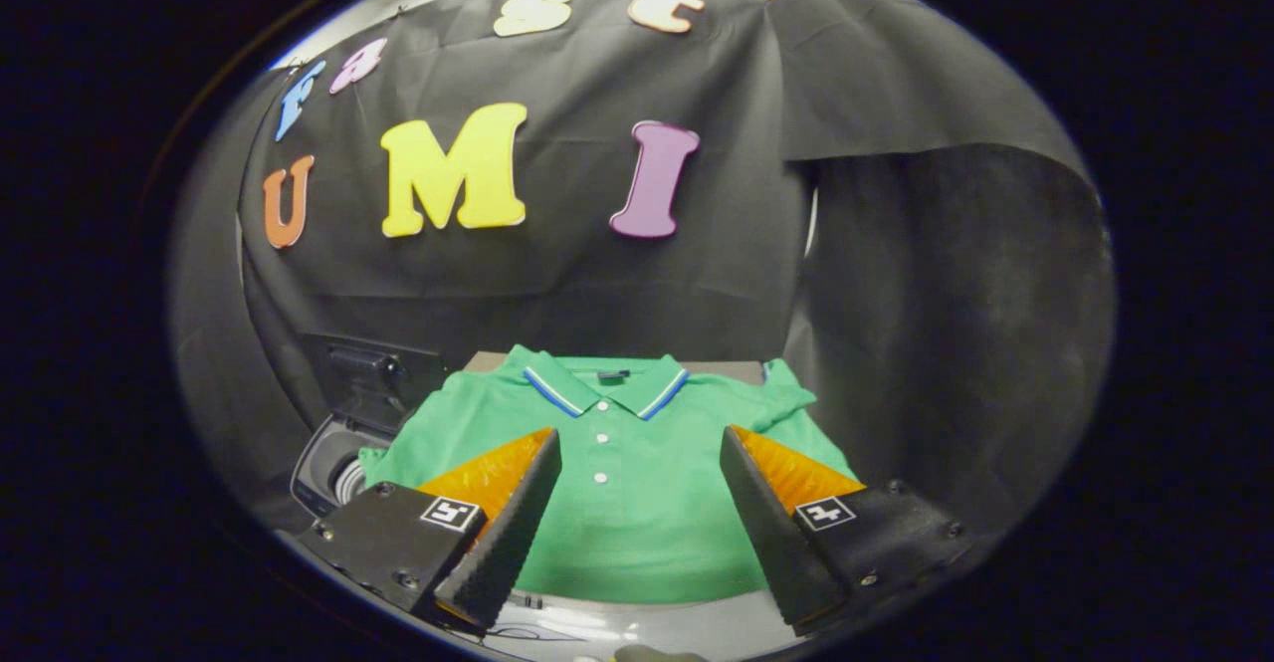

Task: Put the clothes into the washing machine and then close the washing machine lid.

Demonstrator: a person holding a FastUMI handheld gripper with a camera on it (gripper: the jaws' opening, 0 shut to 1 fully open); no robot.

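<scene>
Hovering gripper [637,453] spread wide; green polo shirt [637,533] flat between fingers.

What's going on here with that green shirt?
A person is holding a handheld gripper over a green polo shirt laid flat on a table. The fingers are spread open with the shirt's button placket between them, nothing gripped. The washing machine sits beside the shirt with its lid up, so loading hasn't started.
</scene>
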